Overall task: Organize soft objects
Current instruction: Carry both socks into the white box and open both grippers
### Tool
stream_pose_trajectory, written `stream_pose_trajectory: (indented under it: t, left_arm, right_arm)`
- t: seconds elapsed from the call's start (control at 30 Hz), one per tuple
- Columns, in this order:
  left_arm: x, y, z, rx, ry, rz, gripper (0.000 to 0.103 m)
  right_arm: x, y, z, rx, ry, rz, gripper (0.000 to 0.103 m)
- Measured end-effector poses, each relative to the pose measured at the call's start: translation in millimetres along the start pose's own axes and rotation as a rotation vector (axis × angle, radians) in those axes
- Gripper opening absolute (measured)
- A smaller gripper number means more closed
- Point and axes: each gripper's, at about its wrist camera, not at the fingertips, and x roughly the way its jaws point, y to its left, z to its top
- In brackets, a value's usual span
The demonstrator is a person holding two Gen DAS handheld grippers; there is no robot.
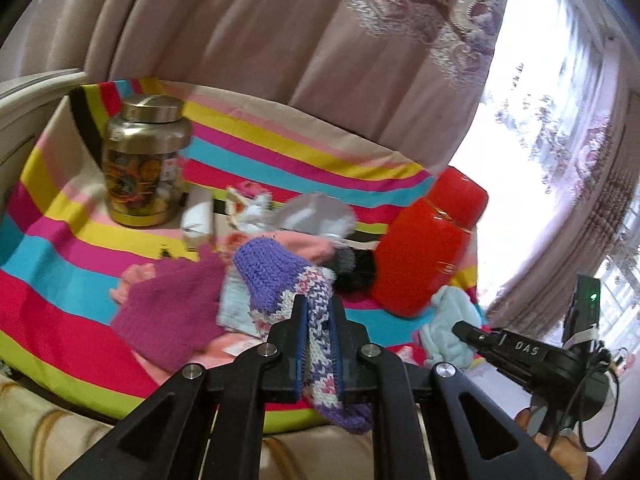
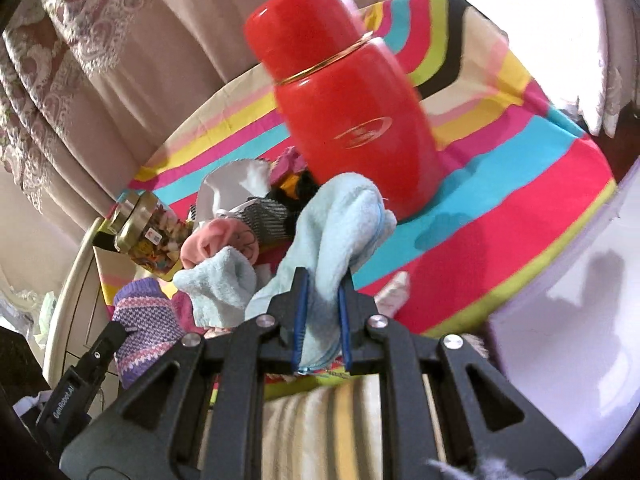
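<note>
Both tongs clamped on soft knits

The left gripper (image 1: 318, 312) pinches a purple knitted sock (image 1: 276, 276), the right gripper (image 2: 323, 292) a pale blue fleece sock (image 2: 340, 216) (both just in front of the red flask (image 2: 352, 120)), above the striped cloth (image 1: 60, 240).

A purple-and-white knitted sock (image 1: 280, 280) and a fluffy pale-blue sock (image 2: 336, 224) hang lifted beside the red canister (image 2: 348, 112).

On the striped cloth (image 1: 60, 264): far left a jar (image 1: 142, 160), far right a flask (image 1: 424, 248), between them a heap of soft things (image 1: 280, 224). Nearer, left, a fuzzy hat (image 1: 172, 312); nearer, right, a fleece piece (image 1: 452, 320).
</note>
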Motion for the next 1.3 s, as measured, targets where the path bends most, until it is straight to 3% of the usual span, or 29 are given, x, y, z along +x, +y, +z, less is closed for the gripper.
stream_pose_trajectory:
  t: [0.3, 0.53, 0.7, 0.77, 0.83, 0.87, 0.93, 1.03, 1.2, 1.3]
  left_arm:
    - [12, -82, -22, 0.074, 0.100, -0.180, 0.011]
    - [25, -147, -47, 0.146, 0.200, -0.300, 0.011]
    - [36, -187, -70, 0.201, 0.297, -0.365, 0.016]
    - [38, -196, -77, 0.230, 0.327, -0.368, 0.028]
    - [37, -199, -81, 0.244, 0.332, -0.362, 0.043]
    - [35, -198, -81, 0.243, 0.329, -0.358, 0.052]
    - [33, -195, -78, 0.232, 0.318, -0.350, 0.059]
    - [32, -182, -71, 0.209, 0.306, -0.316, 0.061]
    - [23, -152, -65, 0.169, 0.289, -0.253, 0.061]
    - [15, -128, -58, 0.142, 0.269, -0.203, 0.061]
  right_arm:
    - [-56, -63, 2, 0.036, -0.050, -0.116, 0.017]
    - [-97, -118, -6, 0.055, -0.074, -0.263, 0.018]
    - [-112, -144, -14, 0.072, -0.069, -0.387, 0.025]
    - [-116, -150, -16, 0.072, -0.081, -0.415, 0.032]
    - [-122, -152, -16, 0.072, -0.112, -0.438, 0.049]
    - [-125, -152, -16, 0.073, -0.124, -0.437, 0.053]
    - [-128, -148, -14, 0.052, -0.125, -0.446, 0.057]
    - [-128, -134, -13, -0.021, -0.124, -0.464, 0.058]
    - [-124, -110, -18, -0.120, -0.132, -0.397, 0.073]
    - [-121, -97, -21, -0.153, -0.126, -0.358, 0.075]
